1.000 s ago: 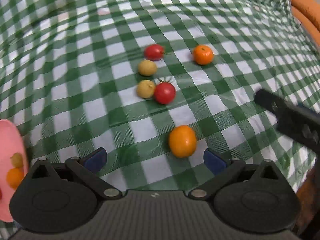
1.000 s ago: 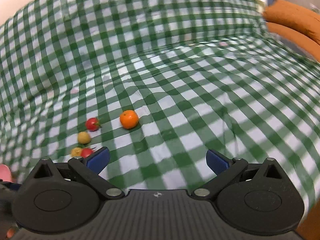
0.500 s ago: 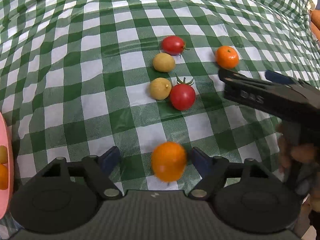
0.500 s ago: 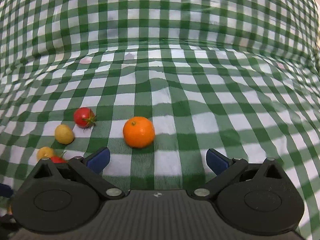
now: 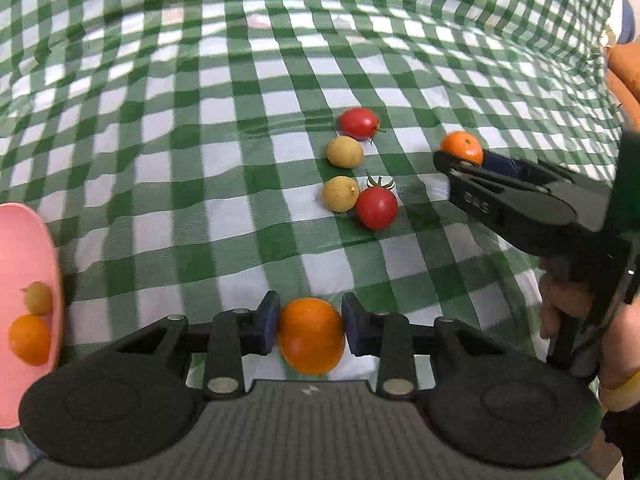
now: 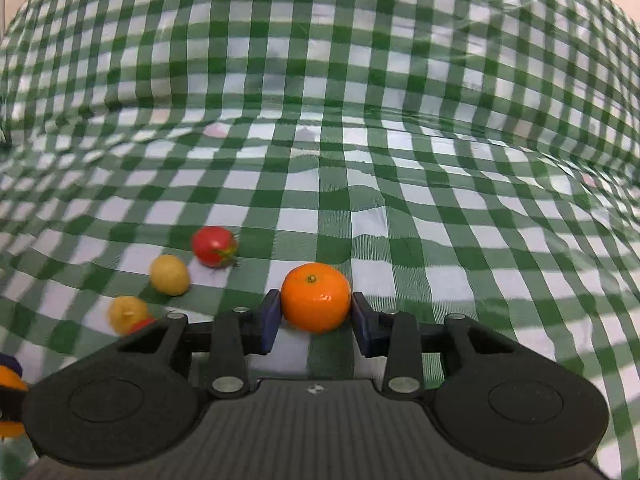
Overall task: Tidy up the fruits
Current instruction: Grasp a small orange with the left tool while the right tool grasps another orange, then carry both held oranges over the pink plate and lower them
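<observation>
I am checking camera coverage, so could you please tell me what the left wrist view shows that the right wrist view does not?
Only the left wrist view shows the pink plate at its left edge, holding a small orange fruit and a yellowish one, and the right gripper from outside, shut on a mandarin.

Only the right wrist view shows that mandarin close up between the fingers.

Both show the checked tablecloth, two red tomatoes and two yellow fruits, though the near tomato is mostly hidden in the right view.
</observation>
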